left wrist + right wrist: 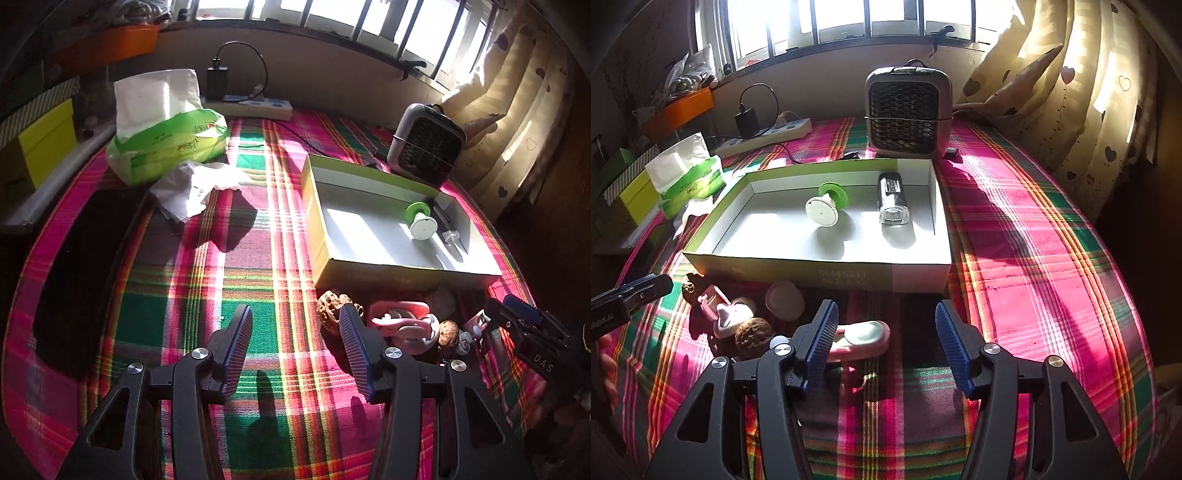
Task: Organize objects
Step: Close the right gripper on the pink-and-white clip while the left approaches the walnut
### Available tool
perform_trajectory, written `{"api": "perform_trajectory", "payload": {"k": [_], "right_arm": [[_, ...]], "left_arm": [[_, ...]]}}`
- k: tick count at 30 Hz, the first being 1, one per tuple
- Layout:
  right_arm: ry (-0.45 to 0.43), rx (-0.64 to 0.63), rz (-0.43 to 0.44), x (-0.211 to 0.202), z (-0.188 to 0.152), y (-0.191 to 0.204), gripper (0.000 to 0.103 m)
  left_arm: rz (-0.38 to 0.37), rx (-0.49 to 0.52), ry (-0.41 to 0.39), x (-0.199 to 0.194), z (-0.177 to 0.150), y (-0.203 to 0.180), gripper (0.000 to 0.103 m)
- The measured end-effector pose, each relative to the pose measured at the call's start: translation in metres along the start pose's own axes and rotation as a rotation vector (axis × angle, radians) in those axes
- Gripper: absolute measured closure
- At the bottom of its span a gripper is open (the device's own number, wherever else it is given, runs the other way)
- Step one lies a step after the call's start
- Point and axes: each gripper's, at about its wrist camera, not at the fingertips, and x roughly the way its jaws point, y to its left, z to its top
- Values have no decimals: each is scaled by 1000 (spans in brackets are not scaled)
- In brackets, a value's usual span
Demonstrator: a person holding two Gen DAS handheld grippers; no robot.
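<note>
- Left wrist view: my left gripper [295, 325] hangs over the plaid tablecloth [184, 295], its jaws spread with only cloth between them. Just to its right, a wrinkled walnut [332, 308] and a pink plastic toy [402, 325] sit in shadow before the shallow open box [369, 267]. Inside the box lie a green-and-white spool [419, 221] and, at the far right end, something clear that I cannot make out from here. A tissue pack [166, 144] and a crumpled tissue [192, 192] rest at the table's far left; a small fan [428, 144] stands behind the box.
- Right wrist view: my right gripper [886, 325] has its jaws apart, nothing pressed between the pads. A pink-and-mint flat case [862, 338] lies just beside the left finger, partly behind it. The box [820, 273] holds the spool [823, 206] and a clear cylinder [892, 201], well apart. A second walnut [753, 332] sits left of the case.
</note>
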Motion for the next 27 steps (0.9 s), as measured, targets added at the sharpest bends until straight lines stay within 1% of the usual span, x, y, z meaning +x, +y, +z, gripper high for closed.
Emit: {"api": "perform_trajectory", "payload": {"k": [8,10,16,23,27], "right_arm": [[15,-9,-8,8,0,6,44],[18,-18,-9,8,0,8,42],[37,-53,-9,8,-4,15,42],[58,-76,-52,6,-12,13,42],[63,-64,-69,4,-18,6,42]], "left_arm": [[-32,4,15,5,-1,-1,56],[-34,5,15,6,0,-2,56],[-41,6,17,9,2,-3,56],[-61,17,24,12,1,-5,55],[-61,23,32,13,1,-7,55]]}}
